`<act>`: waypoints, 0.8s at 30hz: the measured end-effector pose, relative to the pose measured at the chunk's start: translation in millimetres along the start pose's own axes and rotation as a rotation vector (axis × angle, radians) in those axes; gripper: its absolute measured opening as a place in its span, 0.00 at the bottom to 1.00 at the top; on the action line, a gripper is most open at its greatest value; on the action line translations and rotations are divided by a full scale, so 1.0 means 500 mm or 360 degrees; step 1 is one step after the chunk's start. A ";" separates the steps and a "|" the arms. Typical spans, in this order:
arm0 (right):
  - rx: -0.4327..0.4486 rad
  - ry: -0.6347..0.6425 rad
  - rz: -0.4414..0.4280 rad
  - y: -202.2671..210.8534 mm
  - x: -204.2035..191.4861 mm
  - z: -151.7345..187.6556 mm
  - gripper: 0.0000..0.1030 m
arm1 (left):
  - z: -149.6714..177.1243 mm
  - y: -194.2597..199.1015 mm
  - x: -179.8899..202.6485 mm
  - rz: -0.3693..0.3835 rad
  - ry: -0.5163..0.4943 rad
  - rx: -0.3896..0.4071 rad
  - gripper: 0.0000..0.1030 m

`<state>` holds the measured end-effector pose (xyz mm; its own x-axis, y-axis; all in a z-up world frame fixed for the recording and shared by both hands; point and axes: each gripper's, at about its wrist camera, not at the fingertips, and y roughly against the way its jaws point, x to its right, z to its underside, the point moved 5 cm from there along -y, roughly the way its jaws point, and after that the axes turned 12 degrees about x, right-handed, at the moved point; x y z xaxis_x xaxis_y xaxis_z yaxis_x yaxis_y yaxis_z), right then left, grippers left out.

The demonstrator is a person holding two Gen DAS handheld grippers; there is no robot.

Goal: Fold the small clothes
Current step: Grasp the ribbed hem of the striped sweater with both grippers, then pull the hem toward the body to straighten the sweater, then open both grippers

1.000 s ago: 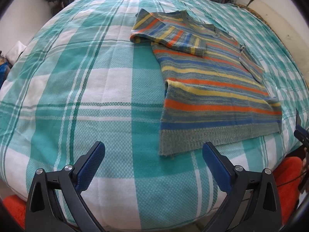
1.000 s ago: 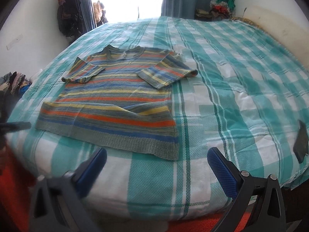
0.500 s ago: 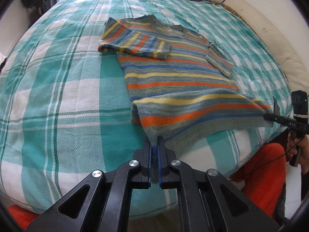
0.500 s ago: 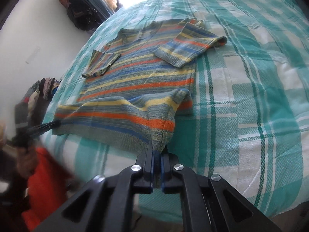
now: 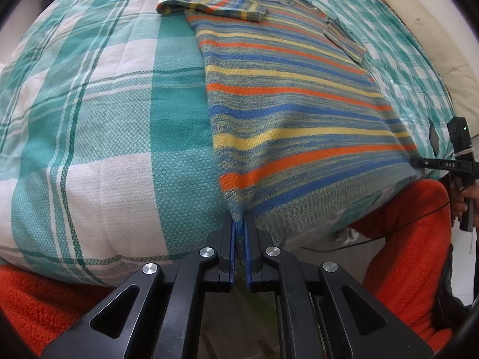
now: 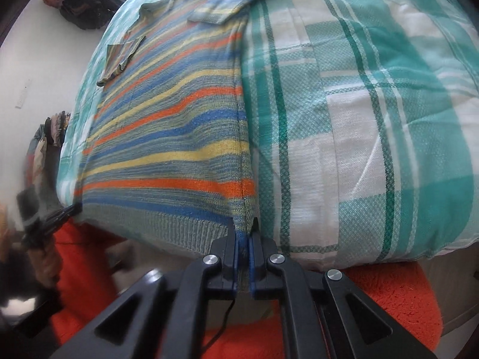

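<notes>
A small knitted sweater with orange, yellow and blue stripes lies on the bed, both sleeves folded in over its chest. My left gripper is shut on the hem's near left corner, which is drawn taut over the bed's edge. In the right wrist view the same sweater stretches away from my right gripper, which is shut on the hem's other corner. The right gripper also shows far right in the left wrist view. The left gripper appears blurred at the left edge of the right wrist view.
The bed wears a teal and white checked cover that rounds off at the near edge. An orange rug lies on the floor below. Dark clothes hang on the wall at the far left. A hand holds the right gripper's handle.
Both grippers stood open above the bed's near edge a second ago. Each has closed on a hem corner and drawn the sweater toward the edge of the bed.
</notes>
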<state>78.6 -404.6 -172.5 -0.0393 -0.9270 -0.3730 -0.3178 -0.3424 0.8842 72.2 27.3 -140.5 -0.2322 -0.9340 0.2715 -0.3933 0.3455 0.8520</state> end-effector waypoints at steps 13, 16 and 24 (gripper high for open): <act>0.0029 0.0149 0.0271 -0.042 -0.025 0.012 0.15 | 0.047 0.006 -0.013 -0.0346 -0.0149 -0.0006 0.18; 0.0065 0.0206 0.0369 0.000 -0.027 0.029 0.27 | 0.060 0.069 -0.030 -0.0489 -0.0204 0.0086 0.23; 0.0522 0.0420 0.0398 0.133 -0.145 -0.030 0.41 | -0.108 0.134 0.082 -0.0379 -0.0345 0.0568 0.74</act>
<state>74.7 -362.7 -82.5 0.0751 -0.9964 -0.0390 -0.6125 -0.0769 0.7867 84.0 7.1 -48.0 -0.2638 -0.9636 -0.0442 -0.7302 0.1695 0.6619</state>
